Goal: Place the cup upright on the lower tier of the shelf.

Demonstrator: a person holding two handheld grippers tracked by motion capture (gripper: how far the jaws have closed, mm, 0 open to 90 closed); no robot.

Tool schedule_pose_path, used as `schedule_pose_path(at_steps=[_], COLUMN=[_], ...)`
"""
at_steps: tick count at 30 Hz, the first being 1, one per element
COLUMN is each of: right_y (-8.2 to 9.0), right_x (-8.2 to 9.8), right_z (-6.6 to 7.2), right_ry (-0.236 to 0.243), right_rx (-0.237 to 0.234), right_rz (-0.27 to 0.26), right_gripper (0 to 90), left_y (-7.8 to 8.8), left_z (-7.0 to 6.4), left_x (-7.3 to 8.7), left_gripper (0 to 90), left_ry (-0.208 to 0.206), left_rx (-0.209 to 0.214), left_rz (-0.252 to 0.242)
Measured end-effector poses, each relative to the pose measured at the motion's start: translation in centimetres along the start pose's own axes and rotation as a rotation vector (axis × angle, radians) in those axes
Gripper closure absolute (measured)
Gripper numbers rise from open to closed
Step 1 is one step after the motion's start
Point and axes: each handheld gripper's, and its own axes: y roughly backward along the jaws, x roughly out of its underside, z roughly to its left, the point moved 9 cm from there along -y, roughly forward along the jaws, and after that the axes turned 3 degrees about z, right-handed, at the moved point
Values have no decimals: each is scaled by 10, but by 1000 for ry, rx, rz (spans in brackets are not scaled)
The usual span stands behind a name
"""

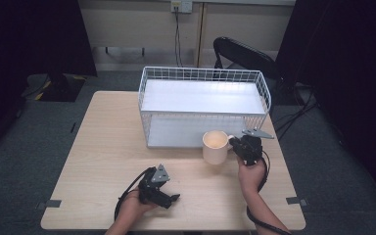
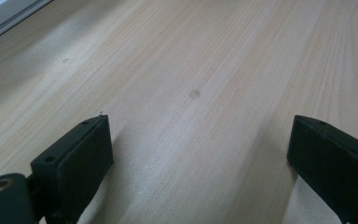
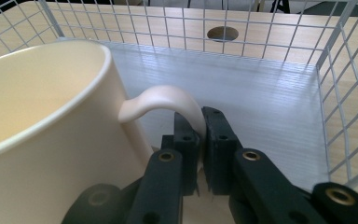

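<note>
A cream mug [image 1: 215,146] stands upright just in front of the white wire shelf rack [image 1: 203,105], with its handle [image 3: 168,100] turned toward my right gripper [image 1: 236,144]. In the right gripper view the two black jaws [image 3: 200,122] are shut on that handle, and the mug's body [image 3: 46,126] takes up the left of the view. My left gripper [image 1: 172,199] lies low on the wooden table [image 1: 103,161] near the front edge. Its jaws [image 2: 198,149] stand wide apart over bare wood with nothing between them.
The rack has a white upper shelf [image 1: 203,96] and a lower white floor [image 3: 242,102] behind the mug, with wire sides [image 3: 349,93]. A black chair [image 1: 247,56] stands behind the table. A round cable hole [image 3: 222,33] shows in the tabletop beyond the rack.
</note>
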Motion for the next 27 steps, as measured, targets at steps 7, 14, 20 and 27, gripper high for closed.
schedule_pose_path(at_steps=[7,14,20,27], right_y=[-5,-10,-15,-20], right_x=[-2,-7,-8,-8], right_z=[-1,-4,-4,-5], right_ry=[1,-17,-18,-15], right_rx=[12,30,43,53], right_rz=[-4,-16,-16,-18], right_gripper=[853,852,851,850], left_y=[0,0,0,0], left_z=[0,0,0,0], left_x=[0,0,0,0], left_gripper=[64,64,64,64], left_ry=[0,2,2,2], left_rx=[0,-2,-2,-2], left_rz=[0,0,1,1])
